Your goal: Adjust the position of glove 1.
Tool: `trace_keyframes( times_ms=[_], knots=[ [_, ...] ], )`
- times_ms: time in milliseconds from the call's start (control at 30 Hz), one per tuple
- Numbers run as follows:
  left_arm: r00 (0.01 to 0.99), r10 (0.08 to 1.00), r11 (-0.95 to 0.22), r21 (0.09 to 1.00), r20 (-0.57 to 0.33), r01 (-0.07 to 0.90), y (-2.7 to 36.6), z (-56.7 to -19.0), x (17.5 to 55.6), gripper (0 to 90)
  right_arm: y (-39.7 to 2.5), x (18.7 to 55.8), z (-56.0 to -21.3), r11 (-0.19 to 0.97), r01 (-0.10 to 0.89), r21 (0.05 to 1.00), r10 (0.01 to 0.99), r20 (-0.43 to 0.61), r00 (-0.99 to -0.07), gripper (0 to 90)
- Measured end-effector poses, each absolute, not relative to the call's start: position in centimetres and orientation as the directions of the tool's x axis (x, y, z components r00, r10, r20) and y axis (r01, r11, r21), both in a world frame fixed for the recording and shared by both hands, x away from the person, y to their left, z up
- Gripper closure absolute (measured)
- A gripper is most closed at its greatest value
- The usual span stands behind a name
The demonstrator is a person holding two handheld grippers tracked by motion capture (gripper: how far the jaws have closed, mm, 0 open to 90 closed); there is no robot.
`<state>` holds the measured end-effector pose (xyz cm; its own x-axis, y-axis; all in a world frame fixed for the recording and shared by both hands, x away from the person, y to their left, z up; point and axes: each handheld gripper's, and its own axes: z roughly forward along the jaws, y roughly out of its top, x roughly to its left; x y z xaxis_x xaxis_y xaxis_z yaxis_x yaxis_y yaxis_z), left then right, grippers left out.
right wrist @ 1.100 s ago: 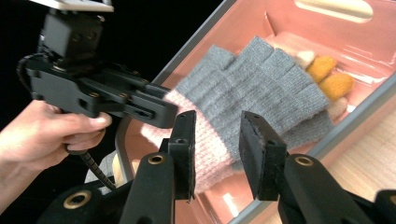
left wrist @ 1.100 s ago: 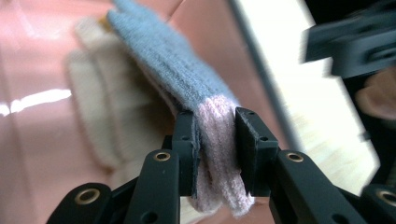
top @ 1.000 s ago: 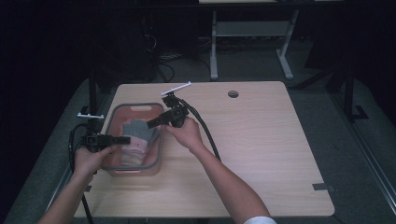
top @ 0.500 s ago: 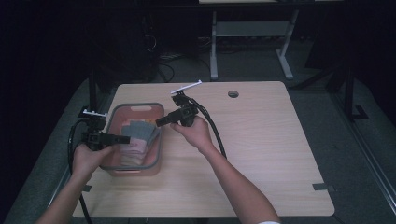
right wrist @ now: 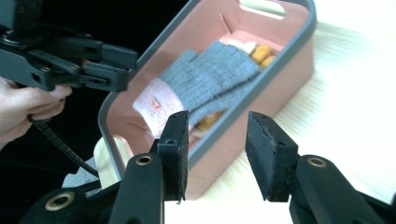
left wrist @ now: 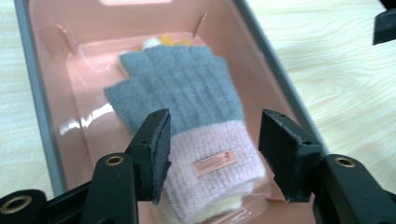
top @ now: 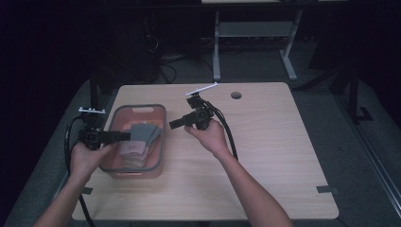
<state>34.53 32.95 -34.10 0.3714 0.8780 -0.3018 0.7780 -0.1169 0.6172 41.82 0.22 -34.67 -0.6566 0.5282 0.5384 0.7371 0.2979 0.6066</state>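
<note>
Fingers (top: 118, 136) of my left gripper (top: 97, 136) reach in over the left rim of the pink basket (top: 156, 142) in the high view, above the grey glove (top: 142, 135) that lies inside it; from up here I cannot tell how far they stand apart. My right gripper (top: 176, 124) hangs just outside the basket's right rim, over the bench (top: 265, 156), pointing back toward the basket.

From the left gripper view, my fingers (left wrist: 154, 144) are spread wide with nothing between them, straddling the glove's pink cuff (left wrist: 217, 161). The glove (left wrist: 187, 93) lies flat on the basket (left wrist: 42, 84) floor, grey end toward the far wall, something yellow showing beyond it.

From the right gripper view, my fingers (right wrist: 175, 144) are likewise spread and empty, held just outside the basket's (right wrist: 280, 51) near wall. The glove (right wrist: 210, 79) rests inside, and my left gripper (right wrist: 119, 65) hovers over the basket's far rim.
</note>
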Motion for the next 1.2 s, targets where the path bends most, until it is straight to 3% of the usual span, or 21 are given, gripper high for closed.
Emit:
trace_keyframes(
  times_ms=[400, 1200],
  knots=[
    [0.422, 0.849, -0.119, 0.664, -0.317, 0.738, 30.7, -33.0, 34.5, 39.6, -3.0, 41.1, -34.8, 0.256, 0.758, 0.600, 0.562, 0.545, -0.622, 54.4],
    [0.475, 0.810, -0.141, 0.672, -0.344, 0.727, 28.0, -33.0, 35.0, 32.1, -6.1, 41.0, -35.4, 0.207, 0.783, 0.586, 0.592, 0.563, -0.577, 47.9]
  ],
)
